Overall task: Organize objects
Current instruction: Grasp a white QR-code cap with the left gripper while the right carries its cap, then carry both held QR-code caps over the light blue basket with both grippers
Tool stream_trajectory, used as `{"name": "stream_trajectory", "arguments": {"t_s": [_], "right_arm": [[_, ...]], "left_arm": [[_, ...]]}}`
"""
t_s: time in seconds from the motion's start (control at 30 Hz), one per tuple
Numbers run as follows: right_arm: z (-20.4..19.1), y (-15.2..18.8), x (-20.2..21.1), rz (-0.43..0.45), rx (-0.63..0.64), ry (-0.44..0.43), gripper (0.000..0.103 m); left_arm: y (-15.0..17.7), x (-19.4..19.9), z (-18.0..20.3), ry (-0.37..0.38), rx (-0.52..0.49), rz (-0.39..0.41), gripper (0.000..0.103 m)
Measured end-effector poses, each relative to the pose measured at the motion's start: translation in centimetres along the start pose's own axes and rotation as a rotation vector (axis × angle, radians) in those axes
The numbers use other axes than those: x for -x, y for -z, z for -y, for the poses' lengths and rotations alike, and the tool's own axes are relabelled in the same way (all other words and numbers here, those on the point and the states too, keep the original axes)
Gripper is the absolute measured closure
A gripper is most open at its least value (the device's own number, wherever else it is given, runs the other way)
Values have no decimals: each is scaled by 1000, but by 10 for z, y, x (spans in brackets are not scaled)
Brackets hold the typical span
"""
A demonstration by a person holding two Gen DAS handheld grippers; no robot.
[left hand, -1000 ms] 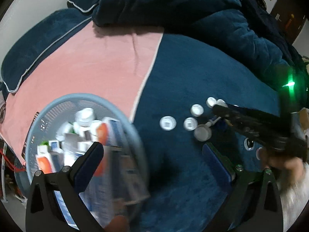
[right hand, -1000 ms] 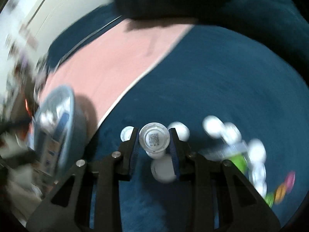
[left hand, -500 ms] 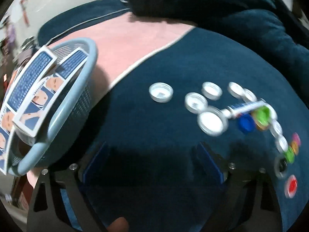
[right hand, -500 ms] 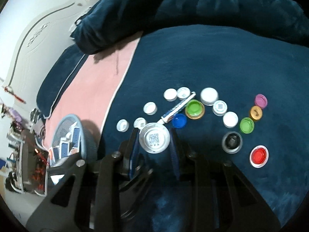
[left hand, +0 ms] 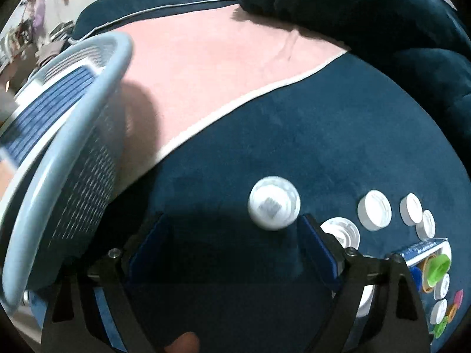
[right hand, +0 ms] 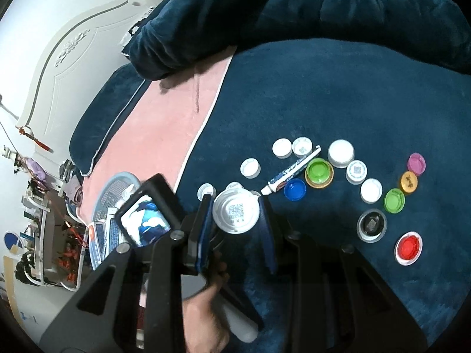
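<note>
Meanwhile the right gripper (right hand: 236, 216) clamps a white cap (right hand: 236, 211); the left gripper (left hand: 232, 235), jaws just narrowing, stands released, empty, beside another cap (left hand: 274, 211).

Deep teal blanket (right hand: 338, 94) everywhere, with a pink panel (right hand: 164, 123) edged in white piping. The basket (left hand: 73, 158) is pale blue mesh. A white cap with a QR code (right hand: 236, 211) sits between blue-padded fingers (right hand: 206, 229). Lime-green cap on gold (right hand: 319, 173), a royal blue cap (right hand: 295, 189), a red cap (right hand: 408, 247), a magenta cap (right hand: 416, 163).
</note>
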State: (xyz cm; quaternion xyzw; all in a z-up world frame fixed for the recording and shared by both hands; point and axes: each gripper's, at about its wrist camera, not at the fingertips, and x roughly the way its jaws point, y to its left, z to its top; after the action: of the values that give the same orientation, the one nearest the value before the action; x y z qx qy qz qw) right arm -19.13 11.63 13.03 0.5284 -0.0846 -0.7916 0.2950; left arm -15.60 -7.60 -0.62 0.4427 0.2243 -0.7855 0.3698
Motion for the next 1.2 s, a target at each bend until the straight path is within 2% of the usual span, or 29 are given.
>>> {"name": "stream_trajectory", "arguments": {"t_s": [0.03,0.07,0.1,0.13,0.33,0.57,0.63,0.67,0.7,0.93,0.97,1.0,1.03,1.17,1.2], "right_arm": [[1,0,0,0,1,1,71],[2,0,0,-2,1,3,71],[3,0,-1,-4,0,9,71],[5,0,-2,-6,-3,15,71],[7,1,-6,-13,-11,33,71],[-4,2,-7,-11,12,26,71],[-6,2,-7,-10,13,23,71],[-6,2,-7,-10,12,21,71],[-6,1,-7,-9,11,18,71],[3,-3,-6,-2,-14,19,71],[3,-4,-5,-1,-16,15,71],[3,-4,-5,0,-14,10,71],[2,-4,-4,1,-10,8,71],[-1,-4,-5,0,4,-1,71],[-2,-4,-5,-2,7,-2,71]], "left_arm": [[-2,0,1,16,-15,8,25],[-3,0,0,27,-25,12,42],[-4,3,0,44,-41,19,68],[-6,3,-1,61,-55,18,71],[0,18,-16,235,-108,-20,71],[11,28,-32,290,-96,12,71],[14,29,-32,314,-93,28,63],[13,29,-32,332,-90,40,54],[14,30,-33,341,-89,51,54],[25,39,-40,403,-152,55,54],[27,39,-42,407,-159,57,49],[28,39,-43,403,-162,64,42],[29,40,-44,399,-159,71,42],[23,33,-38,362,-143,71,43],[21,30,-34,350,-152,65,48]]}}
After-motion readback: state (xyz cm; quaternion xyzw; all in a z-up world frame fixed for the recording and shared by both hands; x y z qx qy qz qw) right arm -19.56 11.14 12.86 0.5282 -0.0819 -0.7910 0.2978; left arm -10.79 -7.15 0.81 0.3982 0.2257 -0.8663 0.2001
